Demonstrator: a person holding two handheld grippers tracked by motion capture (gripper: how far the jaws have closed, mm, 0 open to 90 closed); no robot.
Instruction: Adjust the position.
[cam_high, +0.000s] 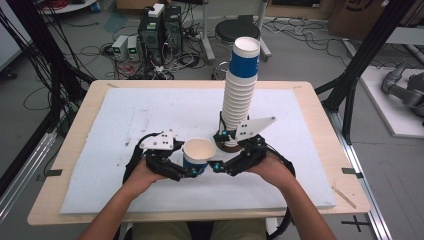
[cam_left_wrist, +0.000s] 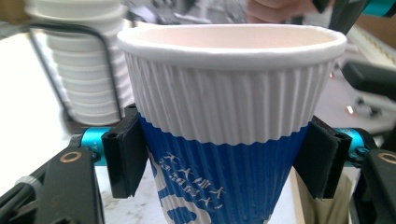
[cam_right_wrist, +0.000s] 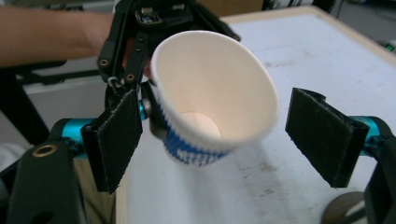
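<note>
A blue-and-white ribbed paper cup (cam_high: 199, 152) (cam_left_wrist: 224, 116) is held just above the white mat, at the front middle. My left gripper (cam_high: 192, 171) (cam_left_wrist: 224, 158) is shut on it, both pads (cam_left_wrist: 125, 154) pressing the blue lower part. In the right gripper view the same cup (cam_right_wrist: 210, 93) tilts its open mouth towards the camera. My right gripper (cam_high: 216, 166) (cam_right_wrist: 233, 140) faces it from the right, open, with its pads (cam_right_wrist: 322, 135) standing clear on either side of the cup. A tall stack of matching cups (cam_high: 240, 90) (cam_left_wrist: 84, 70) rises just behind the right hand.
The stack stands in a dark holder (cam_high: 227, 142) on the white mat (cam_high: 150, 115), which covers a wooden table (cam_high: 75, 150). Beyond the table, on the floor, are computer boxes (cam_high: 160, 30), cables and a black stool (cam_high: 237, 32). Black frame posts (cam_high: 360, 65) flank the table.
</note>
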